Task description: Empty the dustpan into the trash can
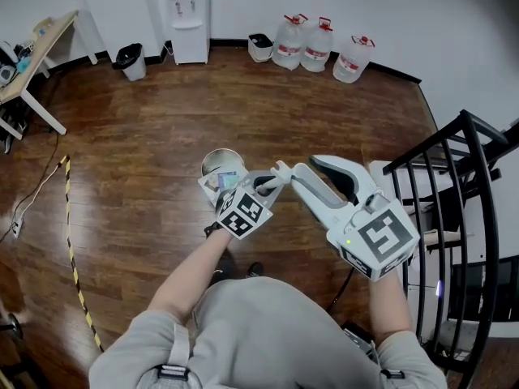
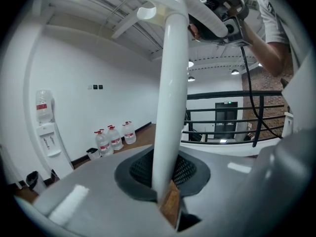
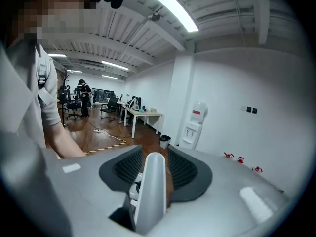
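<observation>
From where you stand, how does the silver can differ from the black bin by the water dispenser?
The silver can stands out on the floor, the black bin near the wall. The silver can looks shiny, the black bin dark and dull. Both stand upright, open-topped.

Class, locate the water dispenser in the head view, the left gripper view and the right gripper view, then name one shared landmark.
Head view: water dispenser at the top, left of centre, against the wall.
Left gripper view: near the left edge, against the white wall.
Right gripper view: right of centre, against the wall.
Shared landmark: the water bottles, on the dispenser's right in every view.
</observation>
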Motion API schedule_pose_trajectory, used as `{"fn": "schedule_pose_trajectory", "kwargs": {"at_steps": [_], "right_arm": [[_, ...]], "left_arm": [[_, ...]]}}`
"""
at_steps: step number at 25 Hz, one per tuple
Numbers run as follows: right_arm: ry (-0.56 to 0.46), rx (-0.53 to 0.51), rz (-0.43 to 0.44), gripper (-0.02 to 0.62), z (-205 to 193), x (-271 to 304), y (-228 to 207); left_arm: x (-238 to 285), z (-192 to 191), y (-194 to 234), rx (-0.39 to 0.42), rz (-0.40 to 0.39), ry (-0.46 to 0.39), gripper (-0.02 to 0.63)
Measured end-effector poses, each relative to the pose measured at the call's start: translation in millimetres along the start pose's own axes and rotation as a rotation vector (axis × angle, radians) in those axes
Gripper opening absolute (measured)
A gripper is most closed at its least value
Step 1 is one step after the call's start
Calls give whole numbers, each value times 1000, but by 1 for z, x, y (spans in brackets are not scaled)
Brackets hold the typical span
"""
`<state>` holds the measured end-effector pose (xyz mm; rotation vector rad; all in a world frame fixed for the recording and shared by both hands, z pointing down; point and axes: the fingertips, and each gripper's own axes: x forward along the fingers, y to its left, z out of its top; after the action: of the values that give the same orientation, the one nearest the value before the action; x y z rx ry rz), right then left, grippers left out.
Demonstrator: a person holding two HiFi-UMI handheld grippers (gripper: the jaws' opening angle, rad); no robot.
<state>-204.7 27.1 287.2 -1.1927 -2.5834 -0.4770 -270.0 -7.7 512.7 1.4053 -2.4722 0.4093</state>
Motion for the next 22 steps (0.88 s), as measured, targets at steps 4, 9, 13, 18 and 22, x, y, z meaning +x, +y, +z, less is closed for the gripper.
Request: {"fn": "schedule_pose_trajectory", "kwargs": {"at_steps": [4,9,13,18,22], "right_arm": [[-53,-2,-70,149,8,26,-18],[-76,-23,-131,138,31,70,-54],[-95,26,-151,149,51,101,-78],[-162,90,-203,130,71,130,-116],[-179,64,-228,130,86,159,-150]], "left_arm": [[-2,4,35,-27,-30,-26,38],[2,10,83,-59,-75,-46,38],[3,18,122,-86,-131,-57,37],[10,28,159,-113,-218,-75,35],[22,38,190,-151,-275,-79,34]]}}
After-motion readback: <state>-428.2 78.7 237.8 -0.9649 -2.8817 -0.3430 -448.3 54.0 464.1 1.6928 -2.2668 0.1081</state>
